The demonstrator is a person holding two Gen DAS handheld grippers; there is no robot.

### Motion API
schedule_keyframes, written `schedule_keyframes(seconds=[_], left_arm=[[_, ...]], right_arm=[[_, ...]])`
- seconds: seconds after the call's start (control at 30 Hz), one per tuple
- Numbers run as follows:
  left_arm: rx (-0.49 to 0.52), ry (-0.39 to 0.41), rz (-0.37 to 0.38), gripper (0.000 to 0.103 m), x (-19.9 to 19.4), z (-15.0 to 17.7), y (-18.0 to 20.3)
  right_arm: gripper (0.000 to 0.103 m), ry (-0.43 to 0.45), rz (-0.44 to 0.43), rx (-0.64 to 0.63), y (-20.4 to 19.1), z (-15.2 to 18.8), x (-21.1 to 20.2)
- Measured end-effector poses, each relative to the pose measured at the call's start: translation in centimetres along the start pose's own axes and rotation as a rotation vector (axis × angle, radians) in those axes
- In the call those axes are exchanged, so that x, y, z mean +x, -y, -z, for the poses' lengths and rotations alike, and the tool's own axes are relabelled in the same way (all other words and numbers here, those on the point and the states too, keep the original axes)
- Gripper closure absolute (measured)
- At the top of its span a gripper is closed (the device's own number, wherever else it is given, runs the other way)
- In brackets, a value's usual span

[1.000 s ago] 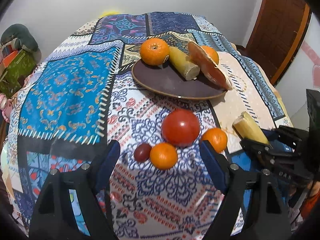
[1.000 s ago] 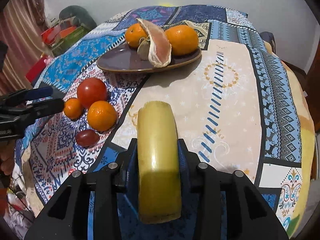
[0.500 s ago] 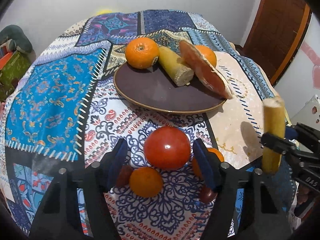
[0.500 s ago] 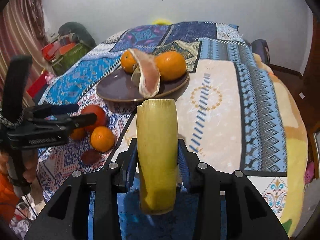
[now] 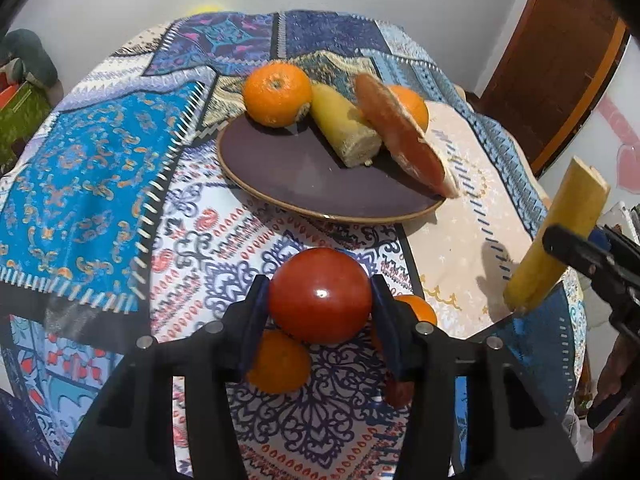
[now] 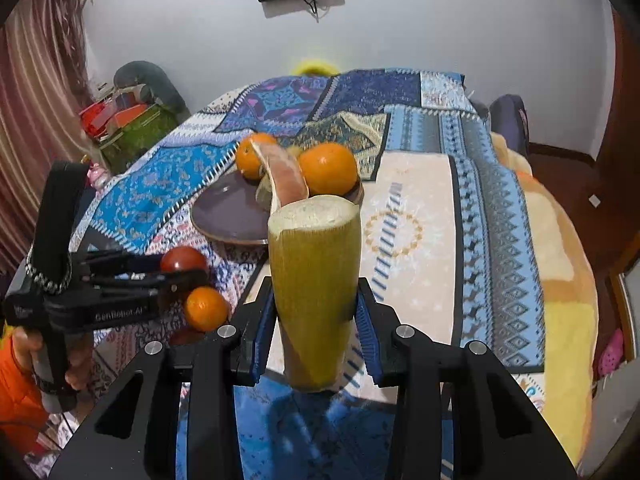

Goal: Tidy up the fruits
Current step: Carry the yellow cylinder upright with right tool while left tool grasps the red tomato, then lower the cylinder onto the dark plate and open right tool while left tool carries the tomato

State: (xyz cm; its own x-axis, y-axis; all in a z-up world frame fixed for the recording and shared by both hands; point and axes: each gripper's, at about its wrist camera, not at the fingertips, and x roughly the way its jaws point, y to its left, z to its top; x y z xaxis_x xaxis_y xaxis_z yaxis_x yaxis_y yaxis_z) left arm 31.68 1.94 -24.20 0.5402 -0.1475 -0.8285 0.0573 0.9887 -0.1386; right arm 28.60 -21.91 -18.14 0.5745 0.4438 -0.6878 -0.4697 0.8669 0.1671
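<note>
Tomato [image 5: 320, 295] — now clamped between the left gripper [image 5: 318, 312] pads, which a second ago stood apart short of it; small oranges [image 5: 279, 367] beside it on the cloth. Sugarcane piece [image 6: 314, 292] — gripped by the right gripper [image 6: 316, 312], raised upright since. Both seem bound for the plate [image 5: 280, 168].

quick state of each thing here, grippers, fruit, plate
left gripper: shut on the tomato
tomato: gripped between the jaws
right gripper: shut on the sugarcane piece
sugarcane piece: held upright, off the cloth
plate: on the cloth, holding two oranges, a cane piece and a pink slice
small orange: loose on the cloth, not on the plate
</note>
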Motion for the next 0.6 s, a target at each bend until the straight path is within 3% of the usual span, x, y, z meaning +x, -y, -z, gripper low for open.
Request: schedule_keyframes(seconds=[0.33,0.6], left_arm=[[-0.014,0.107,-0.011,0.053,-4.6,-1.3,-2.3],[-0.035,0.143,-0.030,0.053,-5.3,-2.2,-4.2]], right_arm=[[0.069,0.062,-0.018,-0.082,-2.6,-3.6,-0.3],[0.069,0.077,-0.024,-0.175,-5.8,-5.8,1.7]])
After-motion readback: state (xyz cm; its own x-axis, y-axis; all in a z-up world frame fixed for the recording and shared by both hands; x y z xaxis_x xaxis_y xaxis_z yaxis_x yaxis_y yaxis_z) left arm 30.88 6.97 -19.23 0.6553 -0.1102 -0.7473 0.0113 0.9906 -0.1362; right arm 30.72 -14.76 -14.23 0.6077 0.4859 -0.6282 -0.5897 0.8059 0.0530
